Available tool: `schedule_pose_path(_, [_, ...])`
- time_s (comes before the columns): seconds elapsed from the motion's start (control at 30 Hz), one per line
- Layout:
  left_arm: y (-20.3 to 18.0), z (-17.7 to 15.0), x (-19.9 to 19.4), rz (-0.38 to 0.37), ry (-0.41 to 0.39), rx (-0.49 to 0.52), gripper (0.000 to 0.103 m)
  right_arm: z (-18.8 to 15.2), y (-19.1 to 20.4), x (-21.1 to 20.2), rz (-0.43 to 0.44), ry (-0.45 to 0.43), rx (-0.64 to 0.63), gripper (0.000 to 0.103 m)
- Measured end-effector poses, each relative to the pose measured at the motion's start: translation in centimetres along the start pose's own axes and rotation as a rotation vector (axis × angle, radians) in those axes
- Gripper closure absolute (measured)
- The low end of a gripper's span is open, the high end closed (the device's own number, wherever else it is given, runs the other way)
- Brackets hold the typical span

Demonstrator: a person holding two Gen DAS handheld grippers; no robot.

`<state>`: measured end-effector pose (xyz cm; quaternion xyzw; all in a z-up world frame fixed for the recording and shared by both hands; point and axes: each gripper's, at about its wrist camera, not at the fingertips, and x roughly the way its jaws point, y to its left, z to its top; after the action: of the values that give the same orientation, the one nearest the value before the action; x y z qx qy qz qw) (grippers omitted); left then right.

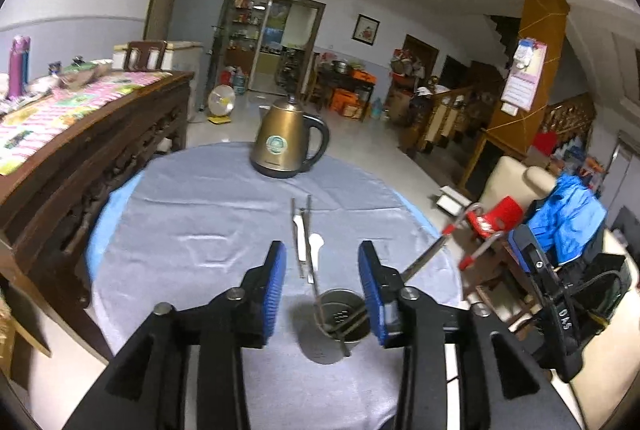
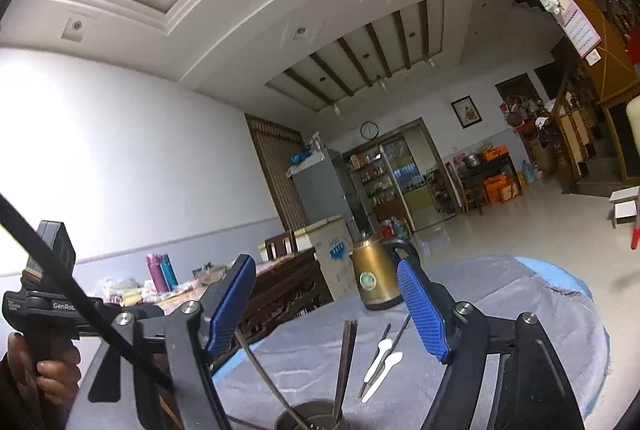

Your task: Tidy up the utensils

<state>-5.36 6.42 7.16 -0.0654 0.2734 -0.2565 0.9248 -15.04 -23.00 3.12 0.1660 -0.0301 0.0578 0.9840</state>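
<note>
A round metal utensil cup (image 1: 342,314) stands on the grey tablecloth and holds dark chopsticks (image 2: 346,362) that lean against its rim. Beyond it on the cloth lie two white spoons (image 1: 316,250) beside a pair of thin metal chopsticks (image 1: 298,230). My left gripper (image 1: 322,246) is open, its blue pads on either side of the cup and above it, touching nothing. My right gripper (image 2: 326,262) is open wide above the cup (image 2: 308,416), with the chopsticks rising between its pads, clear of both. The spoons (image 2: 382,362) lie just past the cup.
A gold electric kettle (image 1: 286,138) stands at the far side of the round table (image 1: 180,214). A carved wooden sideboard (image 1: 100,150) runs along the left. A red-trimmed metal frame (image 1: 472,226) and a chair draped in blue cloth (image 1: 572,218) stand right. A hand (image 2: 52,370) grips the other gripper's handle.
</note>
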Motion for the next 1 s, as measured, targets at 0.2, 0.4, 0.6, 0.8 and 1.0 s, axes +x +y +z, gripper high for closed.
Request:
schedule_pose_path(0.2, [0.4, -0.2, -0.8, 0.17, -0.035, 0.041, 0.039, -0.3, 0.6, 0.5, 0.0, 0.079, -0.017, 0.027])
schedule_pose_path(0.4, [0.7, -0.8, -1.4, 0.33, -0.062, 0.091, 0.036, -0.3, 0.8, 0.5, -0.008, 0.125, -0.019, 0.027])
schedule_pose_path(0.6, [0.6, -1.1, -1.9, 0.419, -0.092, 0.146, 0.033, -0.4, 1.8, 0.4, 0.004, 0.152, -0.05, 0.027])
schedule_pose_path(0.8, [1.1, -1.1, -1.8, 0.462, -0.1, 0.159, 0.031, -0.9, 2.6, 0.7, 0.019, 0.183, -0.076, 0.027])
schedule_pose_path(1.0, [1.7, -1.4, -1.3, 0.516, -0.087, 0.158, 0.029, -1.3, 2.8, 1.3, 0.007, 0.211, -0.081, 0.027])
